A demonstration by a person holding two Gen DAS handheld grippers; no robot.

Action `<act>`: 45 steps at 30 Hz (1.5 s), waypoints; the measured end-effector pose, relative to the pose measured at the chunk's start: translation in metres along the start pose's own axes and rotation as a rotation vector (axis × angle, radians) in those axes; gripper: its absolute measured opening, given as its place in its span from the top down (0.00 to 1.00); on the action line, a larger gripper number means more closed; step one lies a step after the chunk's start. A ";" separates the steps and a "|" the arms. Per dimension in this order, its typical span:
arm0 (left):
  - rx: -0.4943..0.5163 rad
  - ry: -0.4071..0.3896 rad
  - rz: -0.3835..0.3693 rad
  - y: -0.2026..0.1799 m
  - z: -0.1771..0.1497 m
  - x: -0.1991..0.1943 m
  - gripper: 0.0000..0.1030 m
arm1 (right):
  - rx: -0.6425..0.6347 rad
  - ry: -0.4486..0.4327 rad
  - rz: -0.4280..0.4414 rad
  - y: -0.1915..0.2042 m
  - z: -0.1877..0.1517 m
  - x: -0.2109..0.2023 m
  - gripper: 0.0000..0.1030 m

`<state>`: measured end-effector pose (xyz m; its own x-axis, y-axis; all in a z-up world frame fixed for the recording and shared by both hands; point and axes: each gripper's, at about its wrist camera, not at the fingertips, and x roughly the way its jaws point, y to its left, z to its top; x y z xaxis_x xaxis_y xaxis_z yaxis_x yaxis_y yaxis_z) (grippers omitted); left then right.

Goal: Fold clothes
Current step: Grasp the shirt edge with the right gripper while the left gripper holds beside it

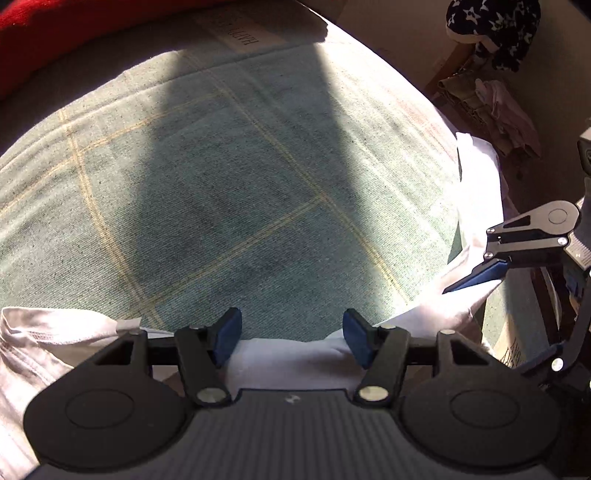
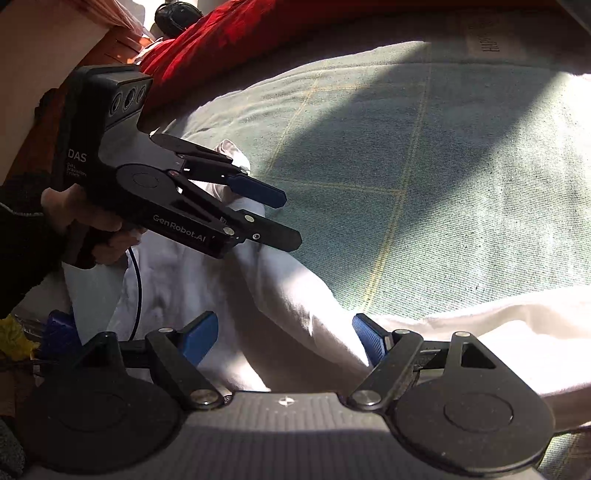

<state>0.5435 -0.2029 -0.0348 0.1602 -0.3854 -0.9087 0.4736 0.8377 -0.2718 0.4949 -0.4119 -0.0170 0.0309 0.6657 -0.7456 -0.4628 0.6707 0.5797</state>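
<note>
A white garment (image 1: 288, 358) lies bunched along the near edge of a bed with a green checked cover (image 1: 258, 184). My left gripper (image 1: 291, 338) is open, its blue pads wide apart on either side of a fold of the white cloth. To the right, a blue finger (image 1: 476, 277) of my right gripper reaches over the sunlit cloth. In the right wrist view my right gripper (image 2: 286, 339) is also open above the white garment (image 2: 295, 295). A hand (image 2: 92, 221) holds my left gripper (image 2: 290, 218) over the cloth, jaws apart.
A red blanket (image 2: 240, 33) lies along the far side of the green cover (image 2: 443, 184). Right of the bed, a dark star-patterned cloth (image 1: 495, 29) and a pale pink cloth (image 1: 509, 110) rest on furniture. Wooden furniture (image 2: 55, 37) stands at the left.
</note>
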 end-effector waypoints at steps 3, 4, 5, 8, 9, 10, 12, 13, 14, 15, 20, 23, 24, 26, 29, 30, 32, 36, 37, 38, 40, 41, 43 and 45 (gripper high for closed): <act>-0.031 -0.011 -0.005 0.002 -0.014 -0.006 0.40 | -0.060 0.014 -0.056 0.017 -0.011 0.003 0.19; -0.041 -0.014 -0.006 0.002 -0.019 -0.008 0.40 | -0.086 0.023 -0.086 0.022 -0.015 0.004 0.19; -0.051 -0.018 -0.008 0.003 -0.024 -0.010 0.40 | -0.110 0.029 -0.110 0.027 -0.018 0.006 0.19; -0.082 -0.028 -0.012 0.005 -0.038 -0.016 0.40 | -0.130 0.059 -0.124 0.033 -0.025 0.013 0.19; -0.093 -0.032 -0.014 0.005 -0.043 -0.018 0.40 | -0.129 0.056 -0.121 0.033 -0.024 0.012 0.19; -0.103 -0.035 -0.015 0.006 -0.048 -0.020 0.40 | -0.127 0.052 -0.118 0.032 -0.022 0.011 0.19; -0.109 -0.060 -0.011 0.006 -0.049 -0.023 0.40 | -0.125 0.038 -0.111 0.031 -0.017 0.008 0.19; -0.112 -0.073 -0.009 0.006 -0.050 -0.024 0.40 | -0.126 0.016 -0.104 0.031 -0.010 0.003 0.19; -0.114 -0.086 -0.007 0.006 -0.050 -0.026 0.40 | -0.128 -0.005 -0.096 0.030 -0.003 0.000 0.19; -0.117 -0.099 -0.006 0.005 -0.050 -0.027 0.40 | -0.133 -0.024 -0.091 0.029 0.004 -0.002 0.19; -0.134 -0.197 0.033 0.010 -0.052 -0.045 0.40 | -0.196 -0.063 -0.110 0.020 0.039 0.007 0.28; -0.193 -0.218 0.062 0.026 -0.054 -0.051 0.39 | -0.206 -0.015 -0.074 0.013 0.050 0.031 0.42; -0.215 -0.210 0.064 0.032 -0.057 -0.050 0.39 | -0.217 0.009 -0.068 0.013 0.050 0.040 0.45; -0.249 -0.197 0.068 0.041 -0.062 -0.049 0.39 | -0.243 0.059 -0.060 0.012 0.050 0.057 0.48; -0.262 -0.201 0.066 0.046 -0.069 -0.050 0.39 | -0.295 0.111 -0.048 0.020 0.040 0.071 0.48; -0.263 -0.204 0.066 0.047 -0.071 -0.050 0.39 | -0.305 0.117 -0.040 0.022 0.038 0.074 0.48; -0.274 -0.210 0.063 0.049 -0.072 -0.051 0.38 | -0.328 0.124 -0.034 0.028 0.036 0.075 0.51; -0.300 -0.226 0.058 0.053 -0.073 -0.055 0.38 | -0.439 0.146 -0.050 0.048 0.032 0.076 0.79; -0.307 -0.230 0.056 0.054 -0.073 -0.056 0.38 | -0.470 0.156 -0.063 0.053 0.031 0.076 0.84; -0.309 -0.236 0.056 0.055 -0.072 -0.058 0.38 | -0.498 0.160 -0.081 0.057 0.029 0.077 0.87; -0.310 -0.250 0.060 0.056 -0.070 -0.064 0.38 | -0.542 0.149 -0.127 0.064 0.027 0.076 0.95; -0.308 -0.259 0.064 0.057 -0.069 -0.067 0.38 | -0.549 0.136 -0.145 0.064 0.027 0.073 0.95; -0.305 -0.301 0.078 0.059 -0.069 -0.076 0.38 | -0.560 0.097 -0.200 0.065 0.031 0.065 0.97; -0.313 -0.343 0.093 0.063 -0.069 -0.085 0.37 | -0.570 0.051 -0.274 0.064 0.037 0.055 0.97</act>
<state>0.4996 -0.0909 0.0034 0.4916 -0.3648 -0.7907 0.1685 0.9307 -0.3246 0.5000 -0.3200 -0.0090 0.1795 0.4683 -0.8651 -0.8435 0.5259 0.1096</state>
